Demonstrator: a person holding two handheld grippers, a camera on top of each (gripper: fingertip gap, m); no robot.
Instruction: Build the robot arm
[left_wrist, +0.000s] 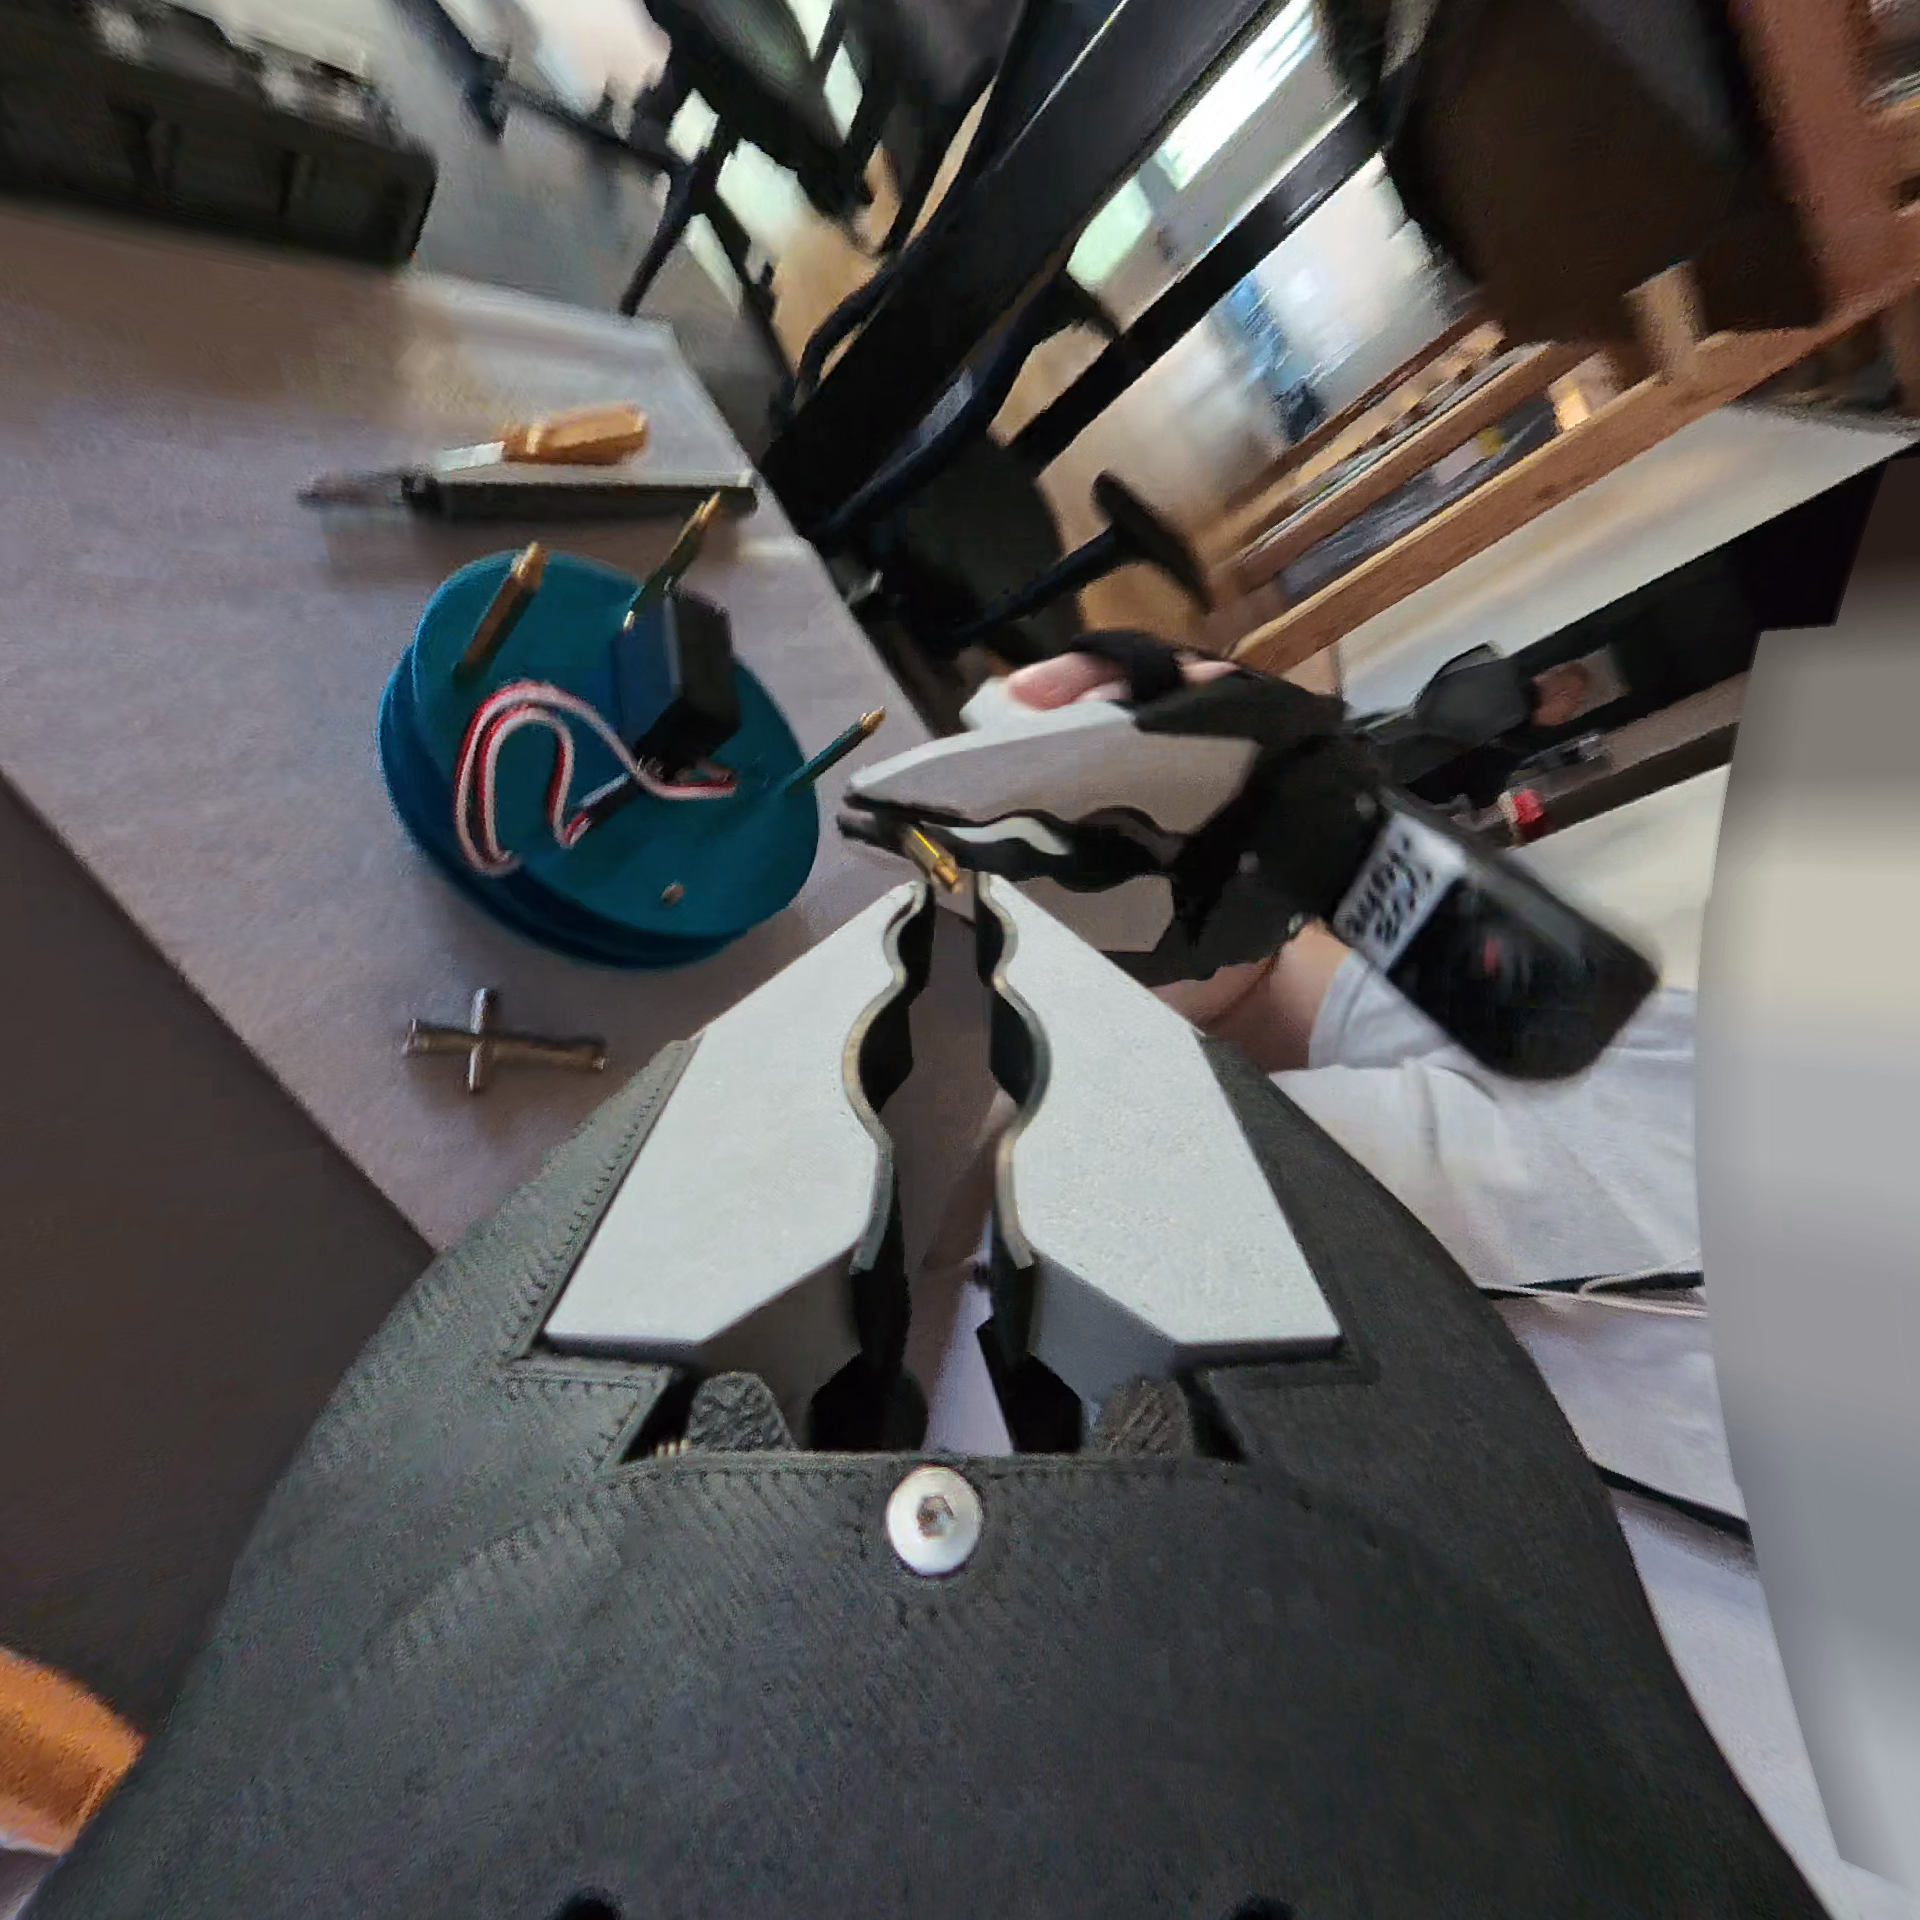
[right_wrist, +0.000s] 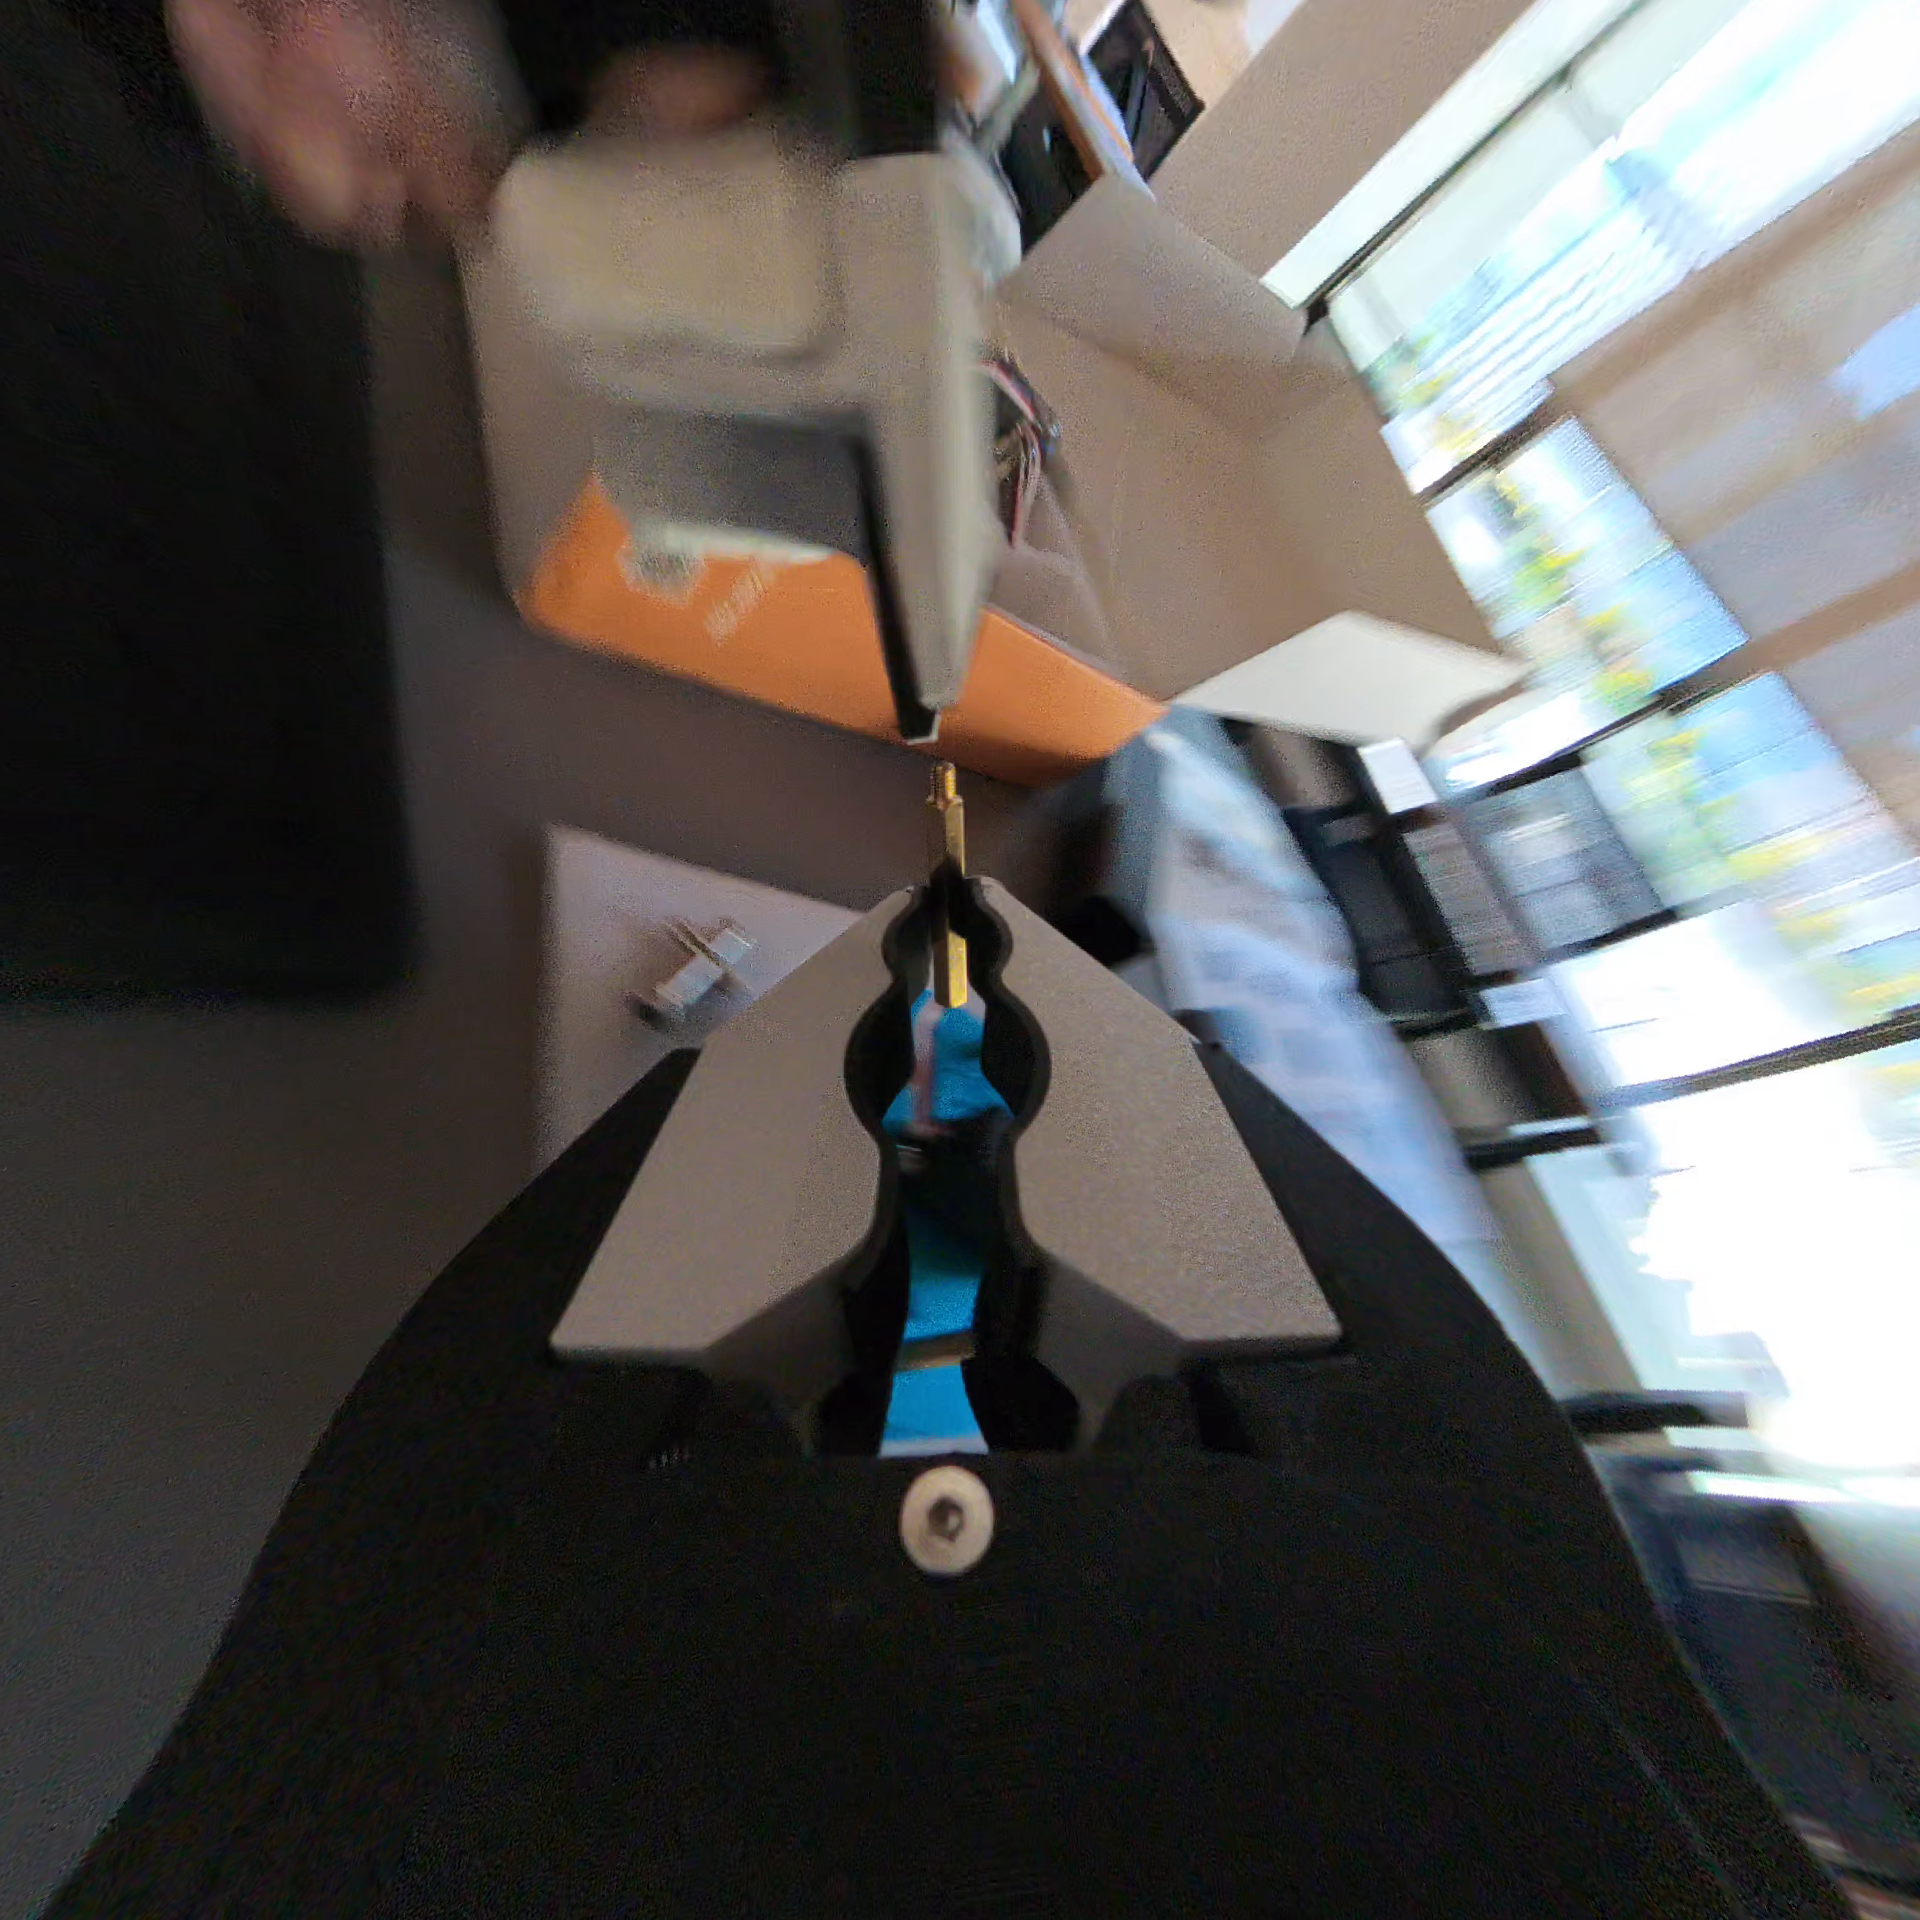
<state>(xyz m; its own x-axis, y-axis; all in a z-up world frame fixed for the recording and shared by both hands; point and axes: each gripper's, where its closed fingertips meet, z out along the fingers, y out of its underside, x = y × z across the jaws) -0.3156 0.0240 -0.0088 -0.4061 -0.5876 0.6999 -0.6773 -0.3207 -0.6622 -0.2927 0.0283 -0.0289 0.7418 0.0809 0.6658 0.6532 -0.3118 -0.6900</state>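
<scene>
My right gripper (right_wrist: 948, 891) is shut on a small brass standoff (right_wrist: 947, 831), whose threaded end sticks out past the tips. In the left wrist view the right gripper (left_wrist: 883, 816), held by a gloved hand, brings the standoff (left_wrist: 932, 858) close to my left gripper's tips. My left gripper (left_wrist: 952, 896) is open by a narrow gap and empty. It also shows, blurred, in the right wrist view (right_wrist: 920, 717), just beyond the standoff's end and apart from it. A blue round base (left_wrist: 623, 831) with upright brass standoffs, a black block and red-white wires lies on the grey table (left_wrist: 208, 520).
A metal cross wrench (left_wrist: 488, 1039) lies near the base. An orange-handled tool (left_wrist: 571, 436) and a dark tool (left_wrist: 540, 494) lie at the far table edge. An orange box (right_wrist: 831, 644) sits behind the left gripper. A person's white sleeve (left_wrist: 1455, 1122) is at the right. The grippers are tip to tip, or close to it.
</scene>
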